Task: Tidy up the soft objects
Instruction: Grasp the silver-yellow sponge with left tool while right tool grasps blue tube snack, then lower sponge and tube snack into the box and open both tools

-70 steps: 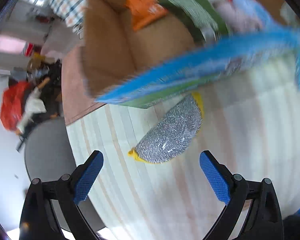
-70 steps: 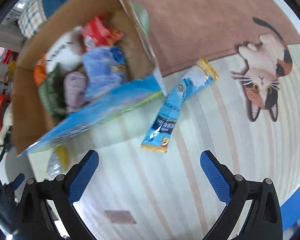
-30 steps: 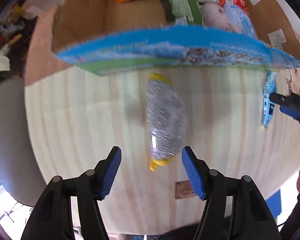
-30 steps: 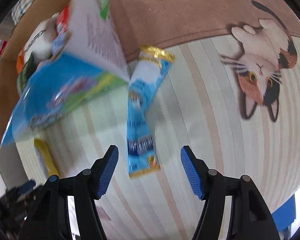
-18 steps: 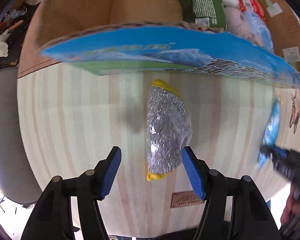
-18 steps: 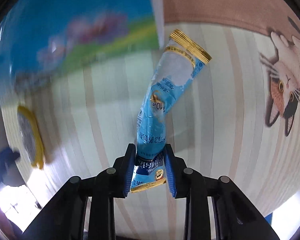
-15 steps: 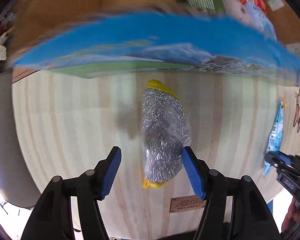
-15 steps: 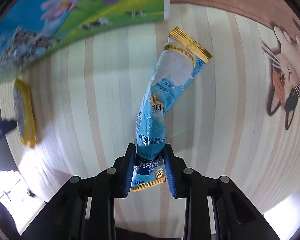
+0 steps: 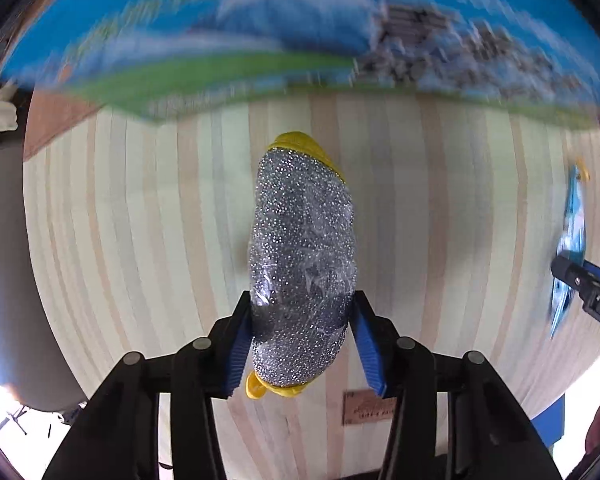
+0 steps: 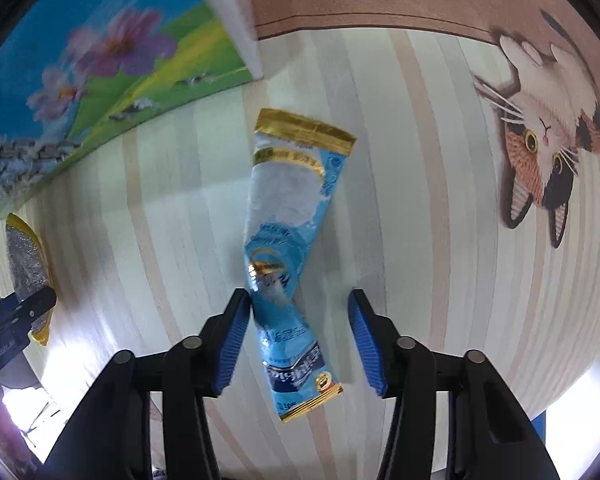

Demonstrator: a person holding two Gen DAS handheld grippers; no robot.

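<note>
Since 0.5 s ago, the right gripper (image 10: 296, 344) was spread off the blue sachet (image 10: 292, 256); the silver scourer (image 9: 302, 276) is pinched by the left gripper (image 9: 300, 344), so boxing likely follows.

Bare striped tabletop (image 10: 440, 200) between the packets, printed box wall (image 9: 300, 32) blocks ahead

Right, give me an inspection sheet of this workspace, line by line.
Surface: pale striped wooden table.
Job's things: silver scrub pad with yellow rim; blue sachet with gold ends.
Clutter: printed box flap; brown cat mat.
Grippers: left gripper closed on the scrub pad; right gripper open, the sachet between its fingers.
Cables: nothing seen.
Surroundings: grey chair beside the table.
</note>
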